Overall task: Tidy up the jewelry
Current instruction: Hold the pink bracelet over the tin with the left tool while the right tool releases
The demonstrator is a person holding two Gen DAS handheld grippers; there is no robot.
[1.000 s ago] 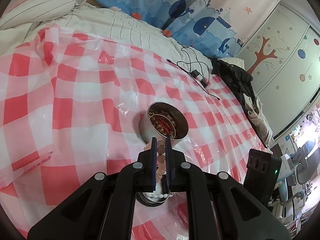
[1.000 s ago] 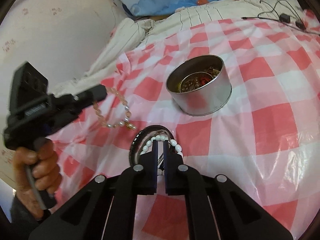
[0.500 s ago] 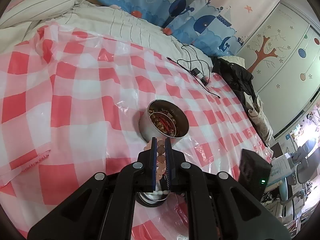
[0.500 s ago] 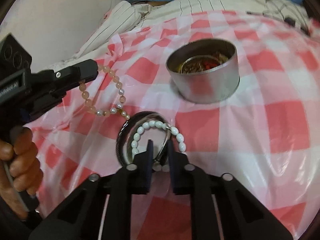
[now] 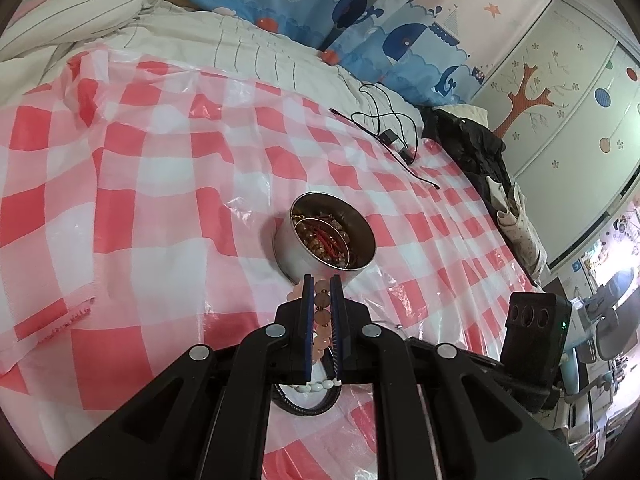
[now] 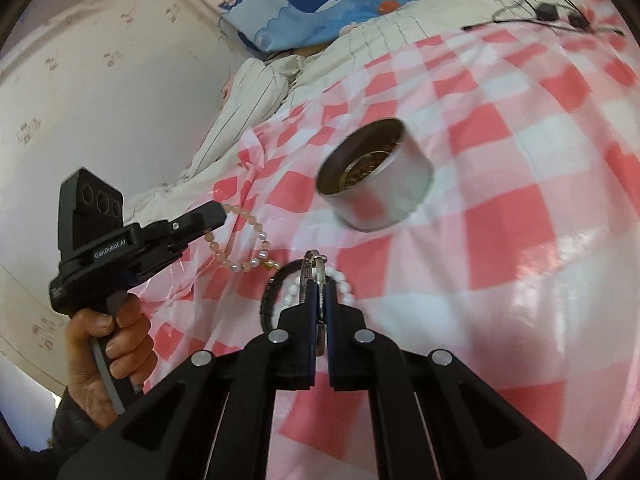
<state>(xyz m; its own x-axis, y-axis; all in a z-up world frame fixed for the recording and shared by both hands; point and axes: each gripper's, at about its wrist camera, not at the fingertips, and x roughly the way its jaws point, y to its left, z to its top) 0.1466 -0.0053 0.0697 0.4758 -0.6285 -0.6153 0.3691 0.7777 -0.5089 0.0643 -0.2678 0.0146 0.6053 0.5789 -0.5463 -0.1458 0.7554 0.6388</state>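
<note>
A round metal tin holding beads and a red piece stands on the red-and-white checked cloth; it also shows in the right wrist view. My left gripper is shut on a pink bead bracelet, which hangs from it in the right wrist view. My right gripper is shut on a silver bangle, lifted near a white pearl bracelet and a black ring. The pearl bracelet and black ring also show under my left gripper.
A black charger cable lies at the cloth's far edge. Striped bedding and whale-print fabric lie behind. Dark clothing is piled at the right. A white wall is at the left.
My right gripper has closed on the silver bangle and lifted it off the black ring. My left gripper keeps the pink bracelet and has shifted slightly.
</note>
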